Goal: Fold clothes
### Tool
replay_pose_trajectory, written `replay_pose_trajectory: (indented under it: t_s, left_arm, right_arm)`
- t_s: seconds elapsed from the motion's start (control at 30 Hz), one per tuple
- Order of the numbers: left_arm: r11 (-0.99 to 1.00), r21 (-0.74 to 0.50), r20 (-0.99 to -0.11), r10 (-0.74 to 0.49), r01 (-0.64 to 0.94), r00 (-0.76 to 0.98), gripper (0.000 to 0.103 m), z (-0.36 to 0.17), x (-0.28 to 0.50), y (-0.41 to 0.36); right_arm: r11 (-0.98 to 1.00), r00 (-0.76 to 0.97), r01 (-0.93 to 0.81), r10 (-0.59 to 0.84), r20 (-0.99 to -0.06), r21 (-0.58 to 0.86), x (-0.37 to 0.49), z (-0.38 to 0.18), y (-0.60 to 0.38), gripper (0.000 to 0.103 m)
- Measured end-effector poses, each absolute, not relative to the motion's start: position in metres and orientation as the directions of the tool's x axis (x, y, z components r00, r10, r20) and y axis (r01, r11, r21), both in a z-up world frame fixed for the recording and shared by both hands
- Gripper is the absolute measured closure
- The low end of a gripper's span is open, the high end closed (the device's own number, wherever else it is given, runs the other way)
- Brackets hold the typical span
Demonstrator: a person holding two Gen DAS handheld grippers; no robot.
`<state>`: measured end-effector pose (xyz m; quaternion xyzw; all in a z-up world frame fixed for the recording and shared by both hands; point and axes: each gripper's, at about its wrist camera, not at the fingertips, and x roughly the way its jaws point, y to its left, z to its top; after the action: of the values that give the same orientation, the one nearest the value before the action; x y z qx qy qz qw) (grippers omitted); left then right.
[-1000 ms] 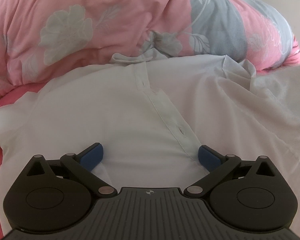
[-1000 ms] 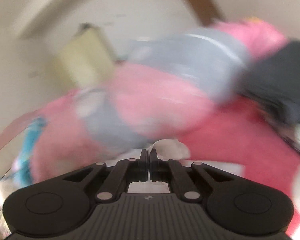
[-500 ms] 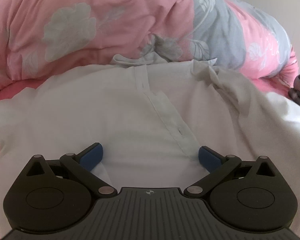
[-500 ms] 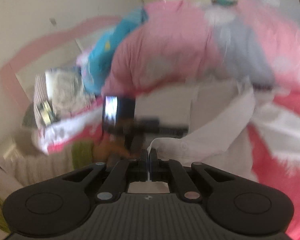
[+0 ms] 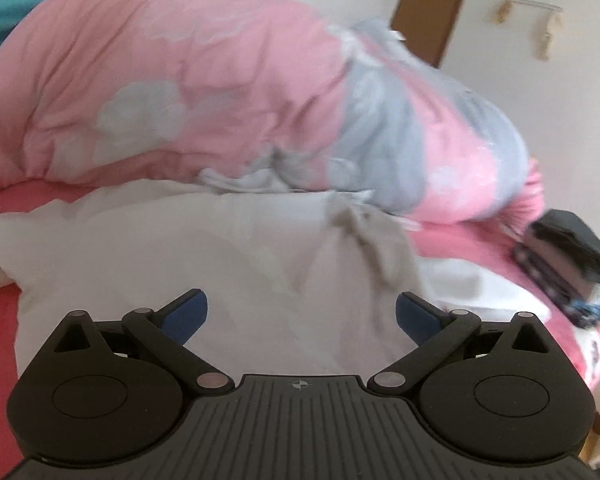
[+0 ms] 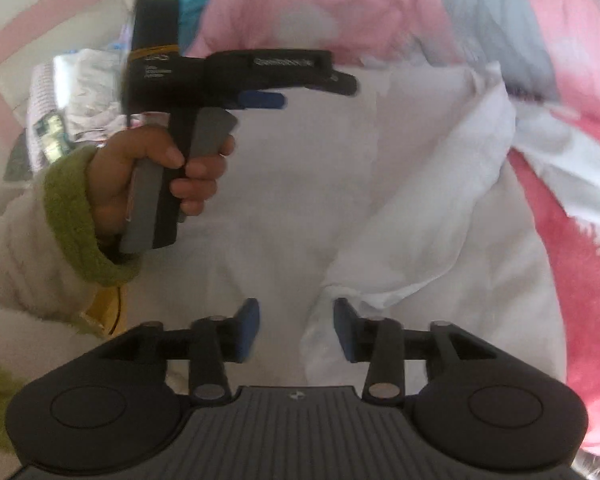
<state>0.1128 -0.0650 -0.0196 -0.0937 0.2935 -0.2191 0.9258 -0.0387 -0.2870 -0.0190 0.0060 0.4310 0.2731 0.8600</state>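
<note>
white shirt (image 6: 284, 200) under opening jaws

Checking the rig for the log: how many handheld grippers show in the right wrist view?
2: the right gripper at the bottom edge over the white shirt, and the left gripper upper left.

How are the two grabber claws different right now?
The left gripper has its blue pads spread very wide, while the right gripper has its pads closer together, with the jaws opening. The left gripper sits over flat white shirt cloth; the right gripper has the folded-over sleeve just ahead of it. Neither is pinching anything. Both are black with blue pads.
</note>
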Motion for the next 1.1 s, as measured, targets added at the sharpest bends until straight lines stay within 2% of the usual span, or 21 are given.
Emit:
replay_pose_trajectory:
  t_s: [0.13, 0.27, 0.5, 0.63, 0.7, 0.73, 0.77, 0.9, 0.97, 1.1]
  left_arm:
    - [0.862, -0.298, -0.519, -0.506, 0.409, 0.689, 0.001, -0.017, 0.095, -0.085]
    - [0.832, -0.285, -0.55, -0.549, 0.476, 0.629, 0.001, -0.017, 0.079, -0.109]
    - [0.813, -0.156, -0.598, -0.53, 0.562, 0.601, 0.001, -0.026, 0.066, -0.154]
    - [0.812, -0.126, -0.605, -0.518, 0.57, 0.605, 0.001, -0.029, 0.066, -0.163]
    - [0.813, -0.125, -0.612, -0.514, 0.568, 0.601, 0.001, -0.032, 0.069, -0.166]
    - [0.814, -0.125, -0.616, -0.512, 0.568, 0.599, 0.001, -0.032, 0.071, -0.167]
    - [0.813, -0.123, -0.617, -0.511, 0.569, 0.598, 0.002, -0.033, 0.072, -0.168]
    - [0.809, -0.107, -0.608, -0.513, 0.577, 0.606, 0.002, -0.035, 0.082, -0.172]
    - [0.812, -0.102, -0.607, -0.509, 0.575, 0.61, 0.002, -0.039, 0.09, -0.173]
    - [0.811, -0.138, -0.623, -0.517, 0.568, 0.587, 0.002, -0.051, 0.106, -0.172]
  right_arm:
    - [0.846, 0.469, -0.428, 0.509, -0.722, 0.318, -0.061, -0.023, -0.302, 0.059]
    - [0.851, 0.465, -0.319, 0.525, -0.713, 0.418, -0.078, -0.036, -0.334, 0.059]
    - [0.852, 0.701, -0.076, 0.415, -0.58, 0.518, -0.07, -0.02, -0.426, 0.058]
    - [0.833, 0.776, 0.002, 0.348, -0.526, 0.554, -0.031, -0.01, -0.466, 0.058]
    - [0.796, 0.794, 0.045, 0.338, -0.505, 0.604, -0.003, -0.015, -0.474, 0.053]
    - [0.769, 0.8, 0.072, 0.335, -0.497, 0.635, 0.012, -0.02, -0.48, 0.044]
    - [0.736, 0.804, 0.103, 0.335, -0.492, 0.669, 0.026, -0.027, -0.486, 0.041]
    - [0.534, 0.799, 0.187, 0.406, -0.444, 0.825, 0.088, -0.062, -0.513, 0.036]
    - [0.45, 0.795, 0.241, 0.417, -0.441, 0.86, 0.117, -0.081, -0.52, 0.028]
    - [0.474, 0.823, 0.28, 0.328, -0.463, 0.835, 0.156, -0.088, -0.521, 0.032]
